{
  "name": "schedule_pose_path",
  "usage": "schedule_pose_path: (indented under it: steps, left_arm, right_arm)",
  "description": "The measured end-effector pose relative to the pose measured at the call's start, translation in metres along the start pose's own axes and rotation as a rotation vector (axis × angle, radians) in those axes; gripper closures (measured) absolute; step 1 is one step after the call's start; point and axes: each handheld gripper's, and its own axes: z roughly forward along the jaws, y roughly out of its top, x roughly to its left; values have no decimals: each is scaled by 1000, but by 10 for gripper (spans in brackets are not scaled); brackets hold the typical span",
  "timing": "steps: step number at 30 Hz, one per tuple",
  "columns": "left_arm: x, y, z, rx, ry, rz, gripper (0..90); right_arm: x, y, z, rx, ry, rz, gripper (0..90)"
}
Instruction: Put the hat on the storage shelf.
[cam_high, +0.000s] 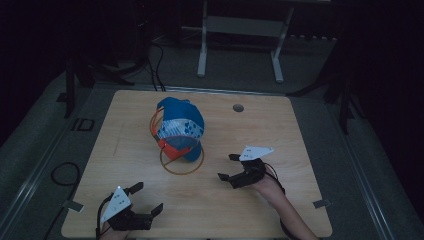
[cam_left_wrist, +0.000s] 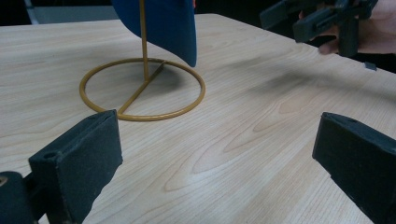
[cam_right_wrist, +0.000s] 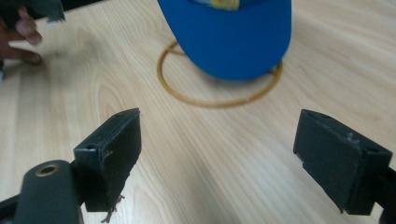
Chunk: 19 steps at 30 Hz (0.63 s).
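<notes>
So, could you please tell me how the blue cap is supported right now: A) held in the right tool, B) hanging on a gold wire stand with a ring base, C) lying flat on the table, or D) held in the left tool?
B: the blue cap sits atop the gold wire stand, while the left tool and right tool are both open and apart from it.

blue cap (cam_left_wrist: 163, 23) on gold wire stand (cam_left_wrist: 142, 88), wooden table (cam_left_wrist: 243, 135), left gripper (cam_left_wrist: 217, 163) jaws apart

One blue cap (cam_high: 181, 125) — one wire stand (cam_high: 182, 161) — two tongs (cam_high: 147, 198) (cam_high: 227, 166).
</notes>
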Motion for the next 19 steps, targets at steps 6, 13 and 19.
schedule_pose_path:
  steps: [6, 13, 19]
  left_arm:
    - [1, 0, -1, -3, 16, 1, 16]
    - [1, 0, 0, 1, 19, 1, 16]
    - [0, 0, 1, 1, 16, 2, 16]
  right_arm:
    - [-3, -24, -1, 24, 4, 12, 152]
    - [-4, -41, -2, 56, -10, 10, 155]
    - [-5, -42, -4, 39, -19, 16, 157]
